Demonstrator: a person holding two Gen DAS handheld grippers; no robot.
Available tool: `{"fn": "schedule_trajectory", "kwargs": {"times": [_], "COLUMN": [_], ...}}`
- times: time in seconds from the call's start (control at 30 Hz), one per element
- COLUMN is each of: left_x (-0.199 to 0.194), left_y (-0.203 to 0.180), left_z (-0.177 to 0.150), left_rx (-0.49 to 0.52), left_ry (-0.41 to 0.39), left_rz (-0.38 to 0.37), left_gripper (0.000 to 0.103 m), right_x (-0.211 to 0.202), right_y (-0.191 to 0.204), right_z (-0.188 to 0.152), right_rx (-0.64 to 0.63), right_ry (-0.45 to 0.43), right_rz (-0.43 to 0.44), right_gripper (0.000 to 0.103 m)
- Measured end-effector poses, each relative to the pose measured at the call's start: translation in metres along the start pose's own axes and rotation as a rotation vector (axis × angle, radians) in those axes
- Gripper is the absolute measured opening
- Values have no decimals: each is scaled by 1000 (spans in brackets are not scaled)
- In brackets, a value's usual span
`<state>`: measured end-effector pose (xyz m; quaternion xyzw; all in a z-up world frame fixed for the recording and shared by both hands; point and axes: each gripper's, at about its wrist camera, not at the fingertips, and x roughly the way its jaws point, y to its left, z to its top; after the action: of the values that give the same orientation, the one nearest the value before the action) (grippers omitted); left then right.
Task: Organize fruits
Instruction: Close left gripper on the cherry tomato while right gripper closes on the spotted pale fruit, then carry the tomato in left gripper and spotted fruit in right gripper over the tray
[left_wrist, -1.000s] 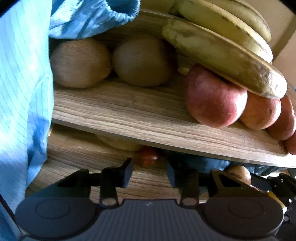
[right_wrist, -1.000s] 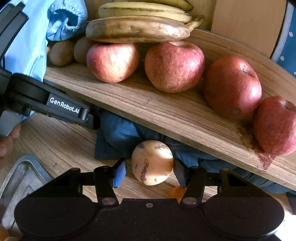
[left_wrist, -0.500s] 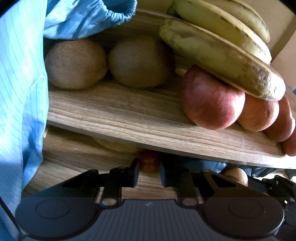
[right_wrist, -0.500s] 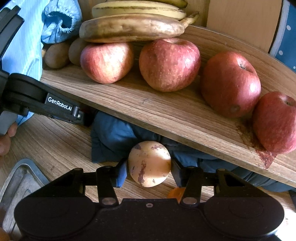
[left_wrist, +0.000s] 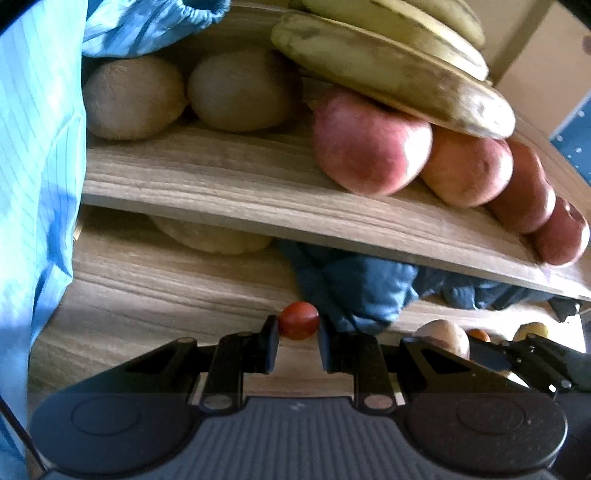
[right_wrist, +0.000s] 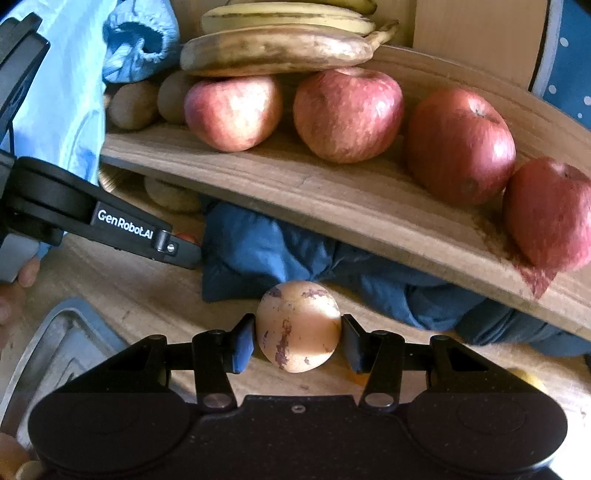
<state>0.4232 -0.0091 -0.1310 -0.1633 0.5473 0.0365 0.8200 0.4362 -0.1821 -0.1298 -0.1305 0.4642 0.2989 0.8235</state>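
Note:
My left gripper (left_wrist: 297, 332) is shut on a small red tomato (left_wrist: 298, 319), held just above the lower wooden surface (left_wrist: 155, 291). My right gripper (right_wrist: 297, 339) is shut on a pale round fruit with brown blotches (right_wrist: 297, 326), low in front of a blue cloth (right_wrist: 258, 247). The upper wooden shelf (right_wrist: 332, 199) carries several red apples (right_wrist: 347, 110), two kiwis (left_wrist: 133, 98) at its left end, and bananas (right_wrist: 277, 51) lying on top of the apples. The left gripper also shows in the right wrist view (right_wrist: 177, 251).
A metal tray (right_wrist: 62, 343) lies at the lower left in the right wrist view. A pale flat fruit (left_wrist: 210, 236) sits under the shelf. The person's light blue sleeve (left_wrist: 33, 184) fills the left side. Small orange and yellow fruits (left_wrist: 478, 334) lie at the right.
My left gripper's jaws closed onto the red tomato and drew back with it from under the shelf. My right gripper closed tighter on the blotched pale fruit.

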Motion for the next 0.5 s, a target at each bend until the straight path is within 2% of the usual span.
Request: {"fn": "schedule_trajectory", "kwargs": {"times": [0.5], "left_x": [-27], "left_y": [-24], "left_z": [-32], "left_rx": [32], "left_ry": [-6], "left_rz": [-33], "left_gripper": [24], "right_x": [-40], "right_y": [15], "right_z": [-19], "right_rx": [-1], "right_ry": [-41], "right_rz": [19], "right_gripper": [51]}}
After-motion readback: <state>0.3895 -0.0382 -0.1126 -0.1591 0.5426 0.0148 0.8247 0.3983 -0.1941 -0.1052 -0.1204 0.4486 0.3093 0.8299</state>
